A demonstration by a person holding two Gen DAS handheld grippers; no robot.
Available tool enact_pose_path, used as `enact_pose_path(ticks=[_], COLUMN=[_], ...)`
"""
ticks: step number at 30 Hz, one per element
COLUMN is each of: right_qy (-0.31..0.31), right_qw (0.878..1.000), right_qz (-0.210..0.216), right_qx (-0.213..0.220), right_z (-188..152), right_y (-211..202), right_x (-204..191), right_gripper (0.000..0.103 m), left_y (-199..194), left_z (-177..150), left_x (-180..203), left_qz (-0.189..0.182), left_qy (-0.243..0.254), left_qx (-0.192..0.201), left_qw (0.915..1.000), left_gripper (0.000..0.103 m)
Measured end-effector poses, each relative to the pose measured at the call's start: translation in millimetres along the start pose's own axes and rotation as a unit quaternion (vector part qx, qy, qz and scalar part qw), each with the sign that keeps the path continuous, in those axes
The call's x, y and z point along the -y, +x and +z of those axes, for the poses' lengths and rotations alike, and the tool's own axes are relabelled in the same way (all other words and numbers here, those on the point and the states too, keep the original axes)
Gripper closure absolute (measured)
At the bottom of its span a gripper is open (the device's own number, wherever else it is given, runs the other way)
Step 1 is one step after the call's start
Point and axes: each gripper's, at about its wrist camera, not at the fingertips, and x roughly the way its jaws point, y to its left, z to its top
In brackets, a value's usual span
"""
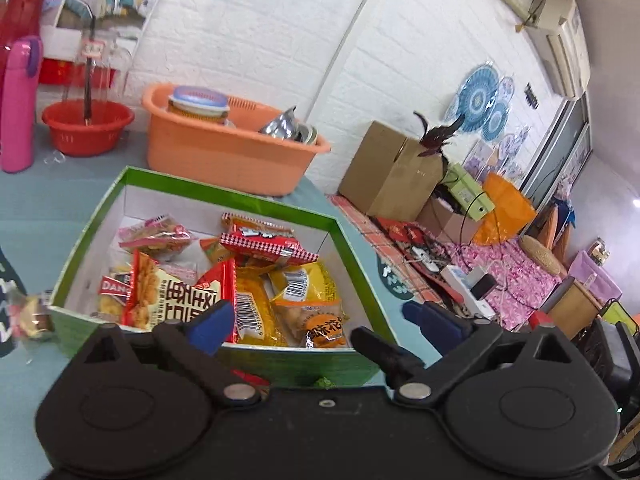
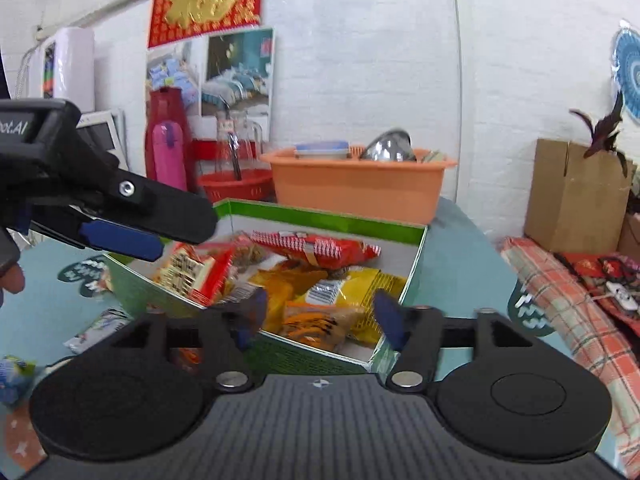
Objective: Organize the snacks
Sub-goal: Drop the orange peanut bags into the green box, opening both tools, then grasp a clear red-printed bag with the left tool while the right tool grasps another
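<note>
**Snack box nearly full, both grippers empty**

So, left wrist view first. The left gripper (image 1: 320, 320) hangs with its jaws spread wide and nothing between them, right over the near edge of the green box (image 1: 96, 220). The box sits on the blue-green table (image 1: 48, 208), in front of an orange tub (image 1: 224, 156). Inside it is a loose pile of snack packs: a red checkered pack (image 1: 264, 242) on top at the back, a yellow pack (image 1: 308, 284) with a barcode, a red-and-white pack (image 1: 168, 300) on the left. One stray pack (image 1: 36, 312) lies on the table just outside the box's left wall, blurred.

My guess is they all handle the same: light, crinkly, slippery film with crumbly stuff inside. I'd pinch a sealed end or flat edge, gently, not the middle.

Right wrist view now. The right gripper (image 2: 320, 312) is released too, jaws apart over the box's near corner, holding nothing. The left gripper shows here from the side over the box's left wall. Two more loose packs lie on the table at lower left: a pale pack (image 2: 96, 328) and a blue one (image 2: 12, 372). Those look like what's left to collect.
</note>
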Motion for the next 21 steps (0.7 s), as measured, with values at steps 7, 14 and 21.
enact_pose_path(ticks=[7, 14, 21], right_qy=[0.004, 0.031, 0.033], right_qw=[1.0, 0.996, 0.983], right_qz=[0.001, 0.074, 0.138], right_qx=[0.0, -0.044, -0.112], right_z=[-3, -16, -18], right_y=[-60, -58, -15], right_x=[-15, -33, -62], right_gripper=[0.0, 0.0, 0.0], left_y=[-60, -75, -39], left_z=[-34, -67, -52], left_x=[7, -11, -29], left_qz=[0.007, 0.029, 0.014], left_qy=[-0.005, -0.029, -0.024], left_qx=[0.022, 0.009, -0.028], left_qw=[0.9997, 0.9991, 0.9992], left_gripper=[0.0, 0.0, 0.0])
